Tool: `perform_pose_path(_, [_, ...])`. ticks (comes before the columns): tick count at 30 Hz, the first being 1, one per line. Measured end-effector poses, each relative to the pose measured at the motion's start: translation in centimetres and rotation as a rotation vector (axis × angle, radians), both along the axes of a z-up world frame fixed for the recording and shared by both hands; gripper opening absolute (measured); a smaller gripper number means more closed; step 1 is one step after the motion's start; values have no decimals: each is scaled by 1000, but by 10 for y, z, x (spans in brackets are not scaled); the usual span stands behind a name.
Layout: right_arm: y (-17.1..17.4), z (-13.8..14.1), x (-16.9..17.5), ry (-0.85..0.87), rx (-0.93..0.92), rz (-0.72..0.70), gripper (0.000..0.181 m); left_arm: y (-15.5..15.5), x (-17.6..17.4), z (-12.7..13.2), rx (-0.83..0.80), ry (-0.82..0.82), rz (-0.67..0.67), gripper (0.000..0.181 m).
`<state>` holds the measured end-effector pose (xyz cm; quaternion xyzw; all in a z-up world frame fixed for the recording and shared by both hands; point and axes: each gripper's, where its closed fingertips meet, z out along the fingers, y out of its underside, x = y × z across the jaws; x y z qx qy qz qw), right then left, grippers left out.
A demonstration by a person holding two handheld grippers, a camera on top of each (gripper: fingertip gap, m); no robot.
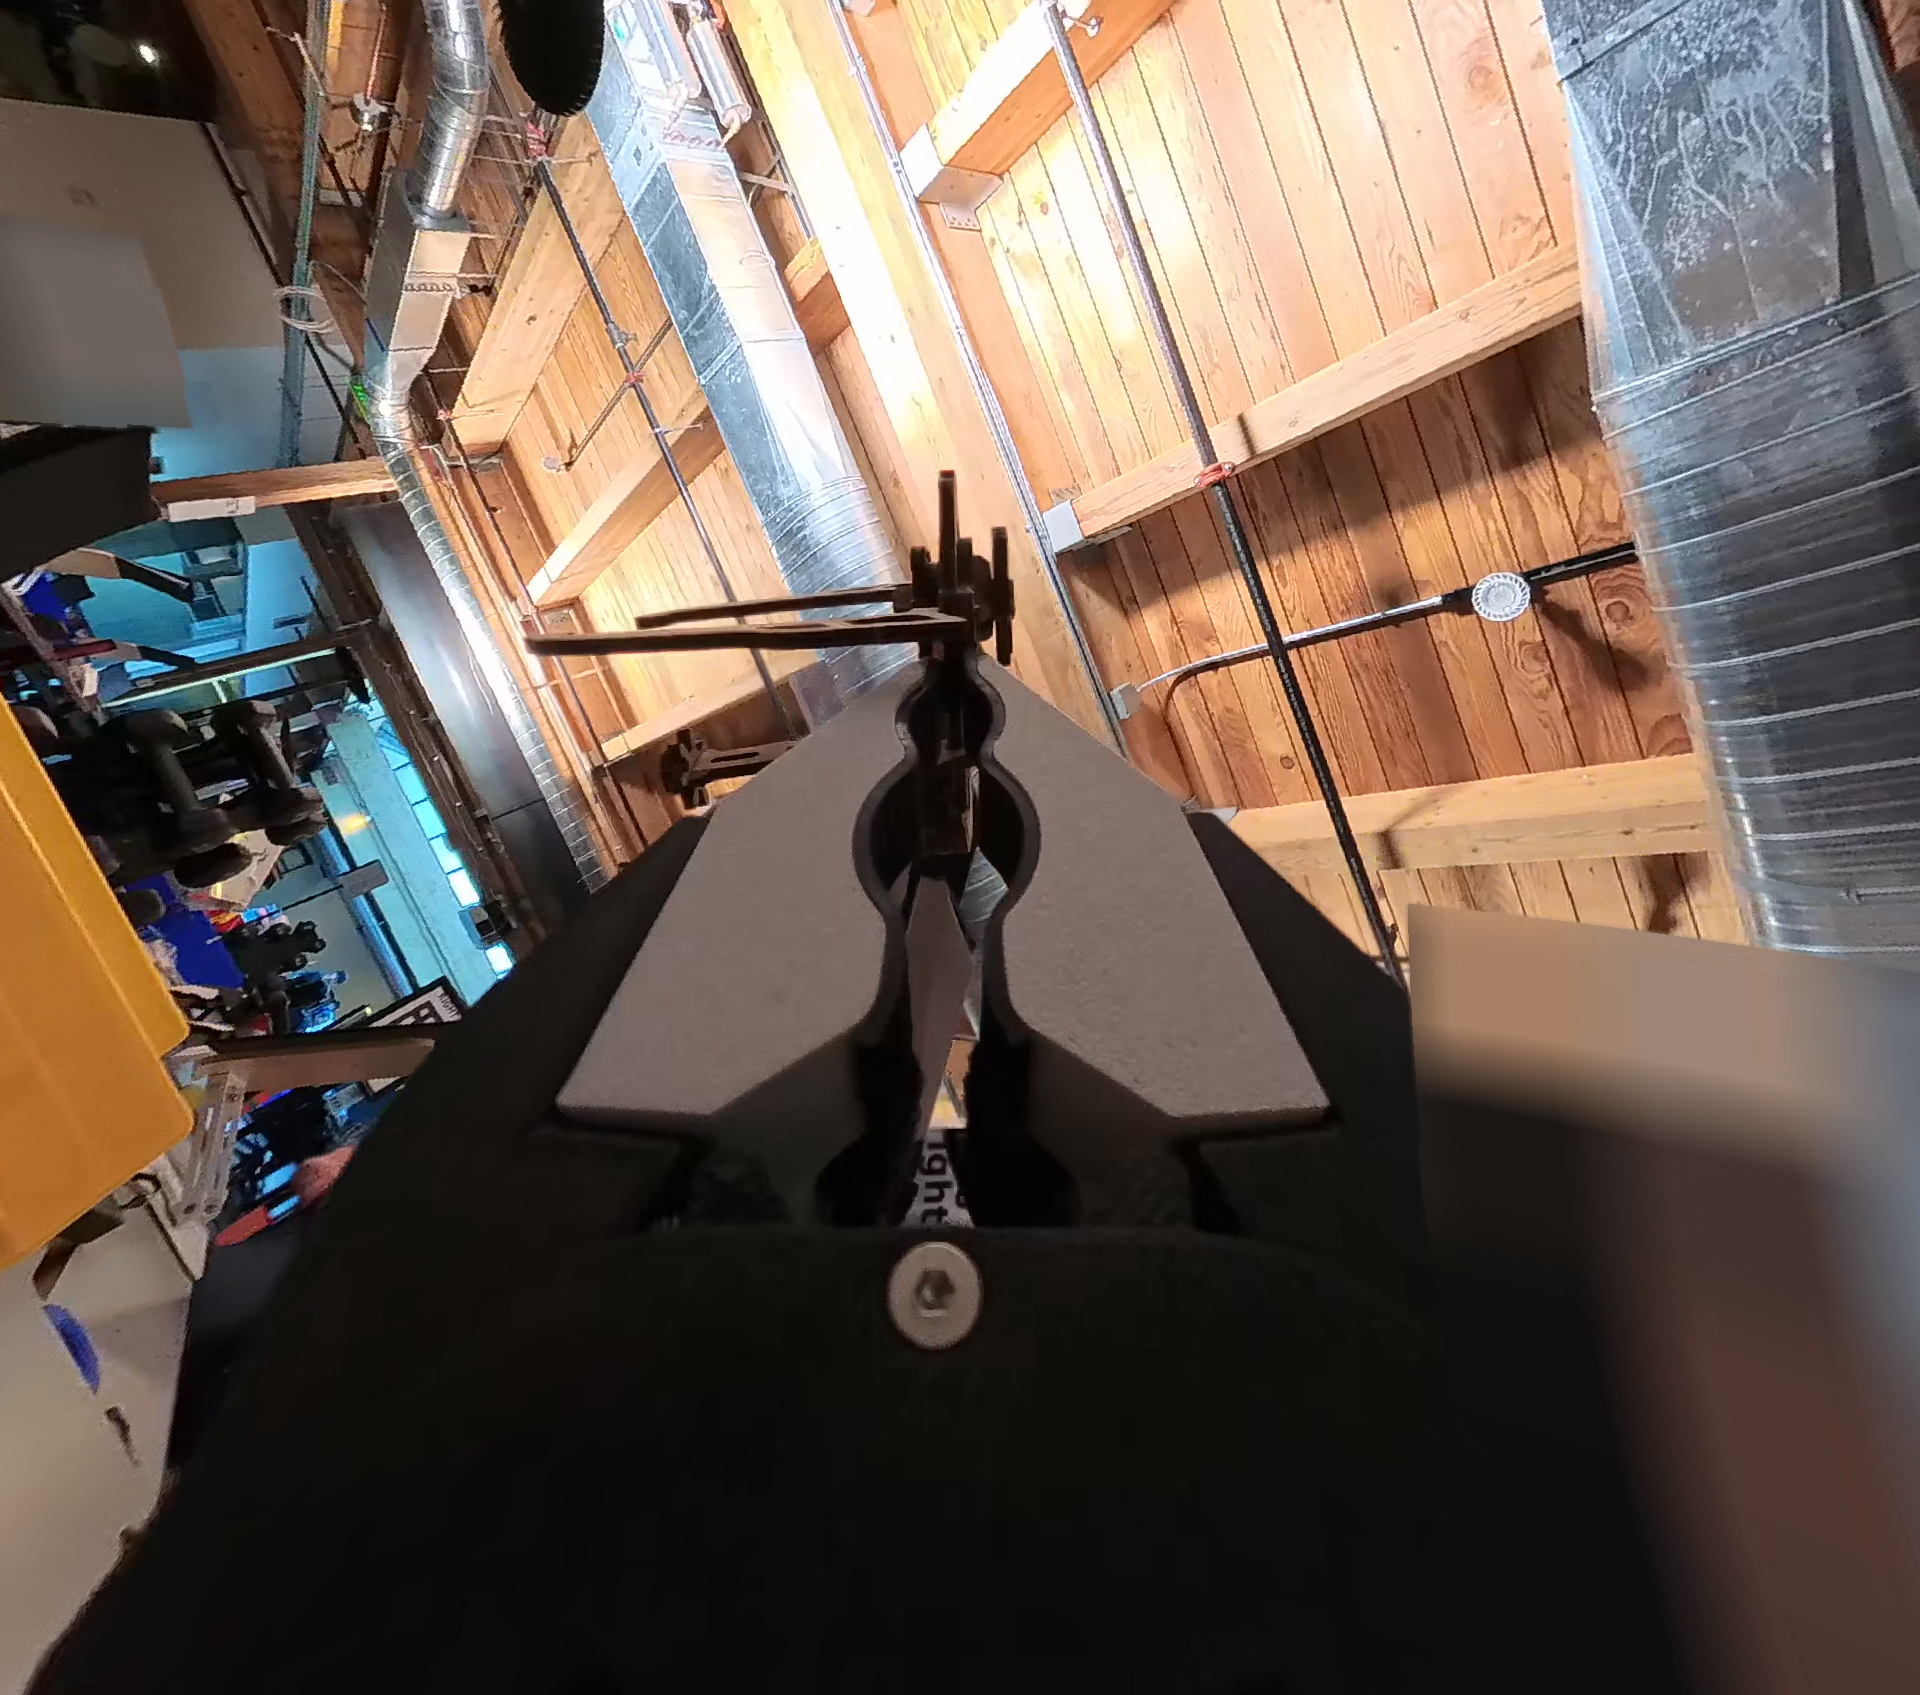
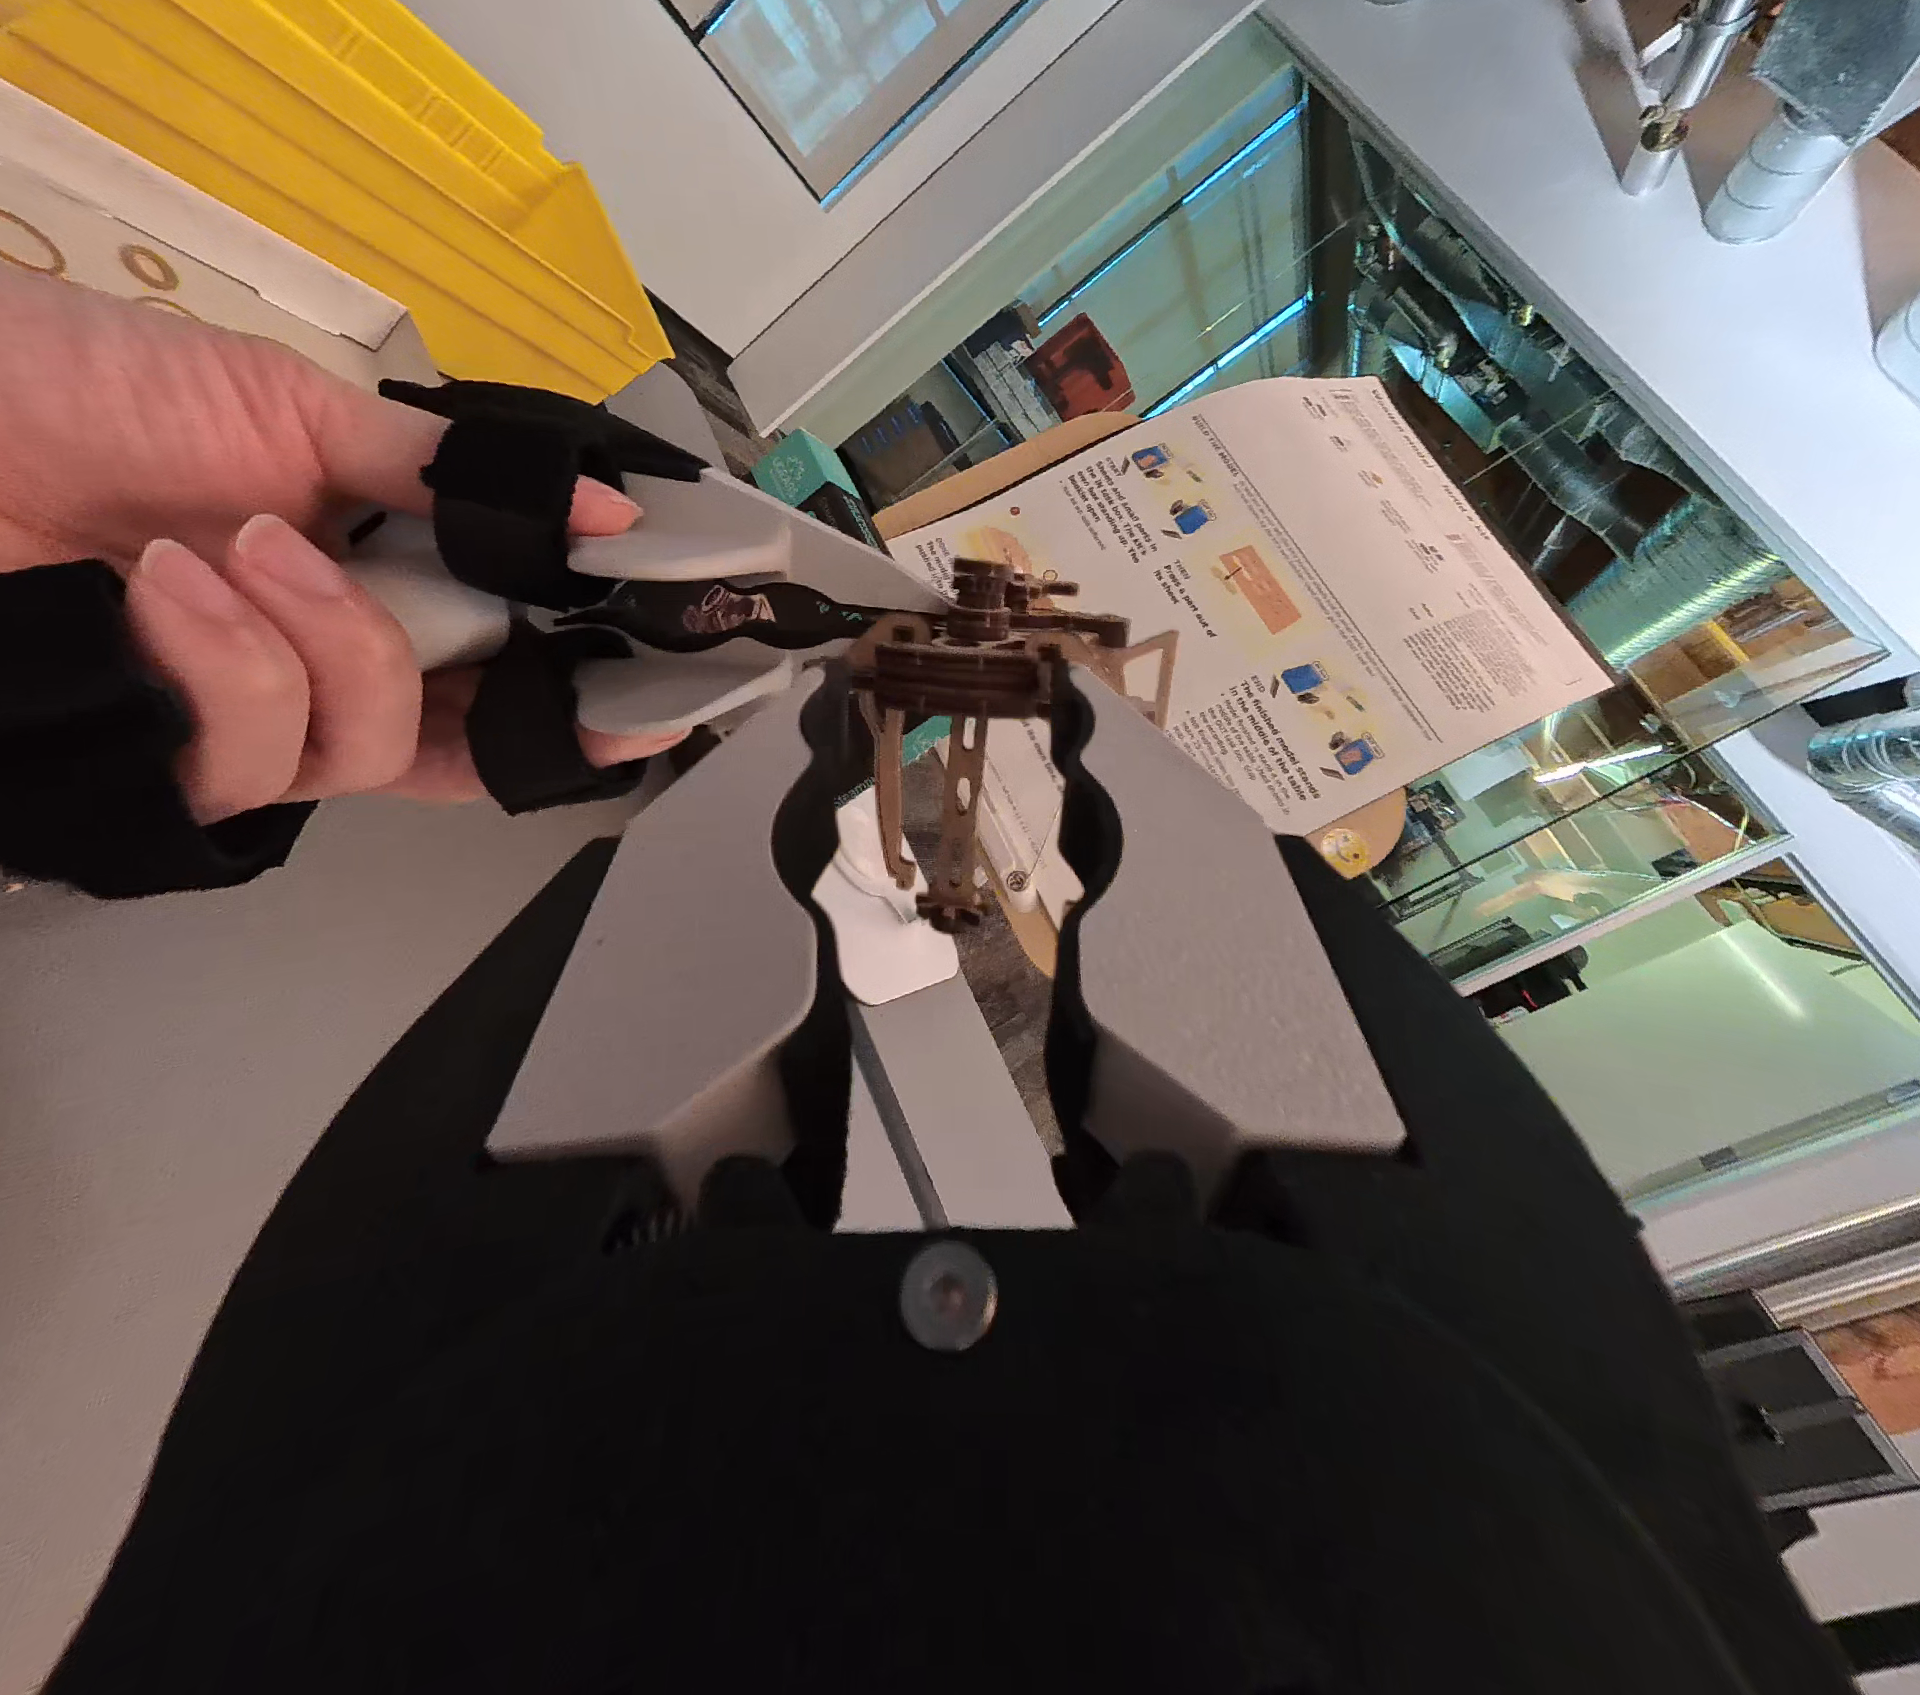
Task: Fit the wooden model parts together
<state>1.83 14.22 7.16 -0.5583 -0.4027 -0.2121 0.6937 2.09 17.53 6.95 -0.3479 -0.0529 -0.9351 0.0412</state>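
Plank ceiling behind grey tongs pinching slotted wooden model.

My right claw has matt grey fingers with a fine grainy finish on a matt black body, fastened with a dull metal screw. The wooden model is brown, flat-cut and unvarnished. My left claw wears black cloth straps. The instruction sheet is smooth printed paper. The yellow bins are glossy ribbed plastic. Overhead, ceiling boards are knotty bare wood, and the ducts are mottled metal.
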Motion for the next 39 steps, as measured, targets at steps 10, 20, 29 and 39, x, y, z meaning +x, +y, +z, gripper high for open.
perform_pose_path(10, [0, 6, -2, -26, 111, -57, 29, -5, -1, 3, 15, -3, 15, 0])
perform_pose_path(20, [-2, 12, -4, -56, 314, -149, 30, -8, -5, 7, 32, -13, 29, 0])
perform_pose_path(29, [0, 9, -4, -61, 359, -180, 30, -6, -4, 4, 21, 0, 35, 0])
perform_pose_path(39, [-16, 17, 2, 60, 111, 92, 29, -21, 2, 16, 207, -1, -5, 0])
